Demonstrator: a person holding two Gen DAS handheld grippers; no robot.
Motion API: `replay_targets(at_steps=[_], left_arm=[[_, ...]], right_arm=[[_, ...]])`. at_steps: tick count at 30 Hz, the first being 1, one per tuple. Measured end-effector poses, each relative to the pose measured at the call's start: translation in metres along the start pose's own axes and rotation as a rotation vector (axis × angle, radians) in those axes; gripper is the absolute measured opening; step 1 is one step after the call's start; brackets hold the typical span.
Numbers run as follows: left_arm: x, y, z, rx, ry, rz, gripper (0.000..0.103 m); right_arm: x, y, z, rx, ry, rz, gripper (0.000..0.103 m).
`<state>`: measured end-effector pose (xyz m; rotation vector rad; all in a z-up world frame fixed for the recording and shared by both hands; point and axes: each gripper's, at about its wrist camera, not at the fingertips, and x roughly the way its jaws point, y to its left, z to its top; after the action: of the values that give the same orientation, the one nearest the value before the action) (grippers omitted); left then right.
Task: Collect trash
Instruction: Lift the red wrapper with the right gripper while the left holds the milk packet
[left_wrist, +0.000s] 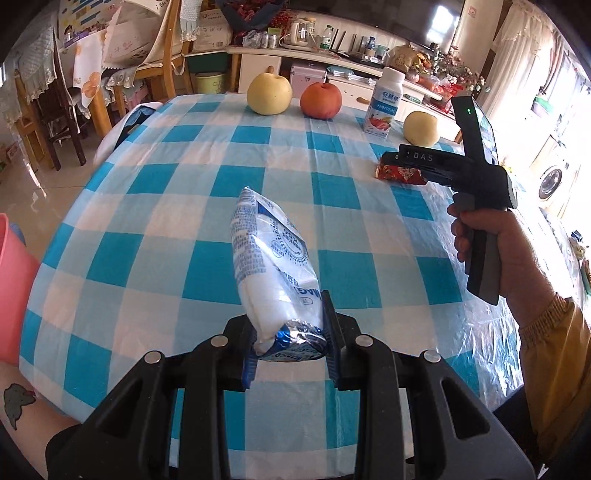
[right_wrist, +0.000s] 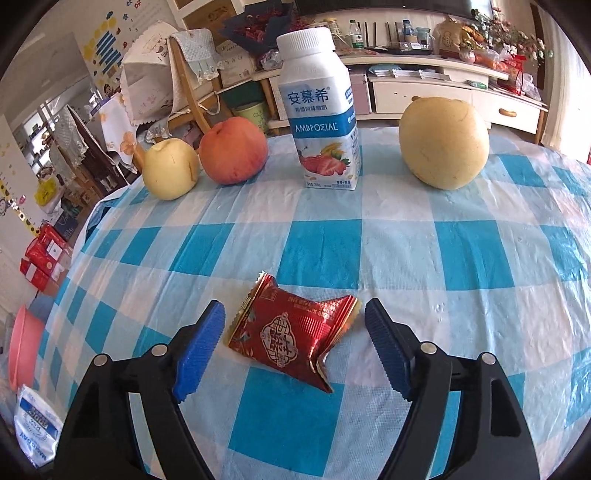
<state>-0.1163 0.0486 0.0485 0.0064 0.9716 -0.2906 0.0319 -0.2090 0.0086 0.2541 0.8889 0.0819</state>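
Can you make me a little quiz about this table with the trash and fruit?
1. True or false: the left gripper is shut on the white wrapper.
2. What lies between the open fingers of the right gripper? A) the bottle B) the red wrapper C) the apple
3. How many yellow pears stand on the table?

Key:
1. True. Its pads squeeze the wrapper, lifted off the table.
2. B. The red wrapper lies flat on the cloth and the pads do not touch it.
3. Two: one pear beside the apple, one right of the bottle.
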Motion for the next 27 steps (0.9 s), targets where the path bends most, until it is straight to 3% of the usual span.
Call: replay_targets(at_steps=[3,9,15,27], left_arm=[[-0.003,0.006,-0.002,-0.015,0.001,0.003,0.031],[-0.008,0.009,-0.003,-0.012,-0.011,-0.004,0.031],[-0.017,0.014,-0.006,-0.006,-0.041,-0.019,0.031],[-0.037,0.037,-0.015,-0.001,-0.104,-0.053,0.031]], right_arm=[[0.001,0.004,0.0,-0.034,-0.004,-0.021,0.052],[-0.005,0.011,-0.002,-0.064,-0.017,0.012,0.032],[-0.018,0.021,-0.012,-0.076,-0.041,0.044,0.026],[-0.062,0.056,-0.039,-0.087,-0.132,0.044,0.025]])
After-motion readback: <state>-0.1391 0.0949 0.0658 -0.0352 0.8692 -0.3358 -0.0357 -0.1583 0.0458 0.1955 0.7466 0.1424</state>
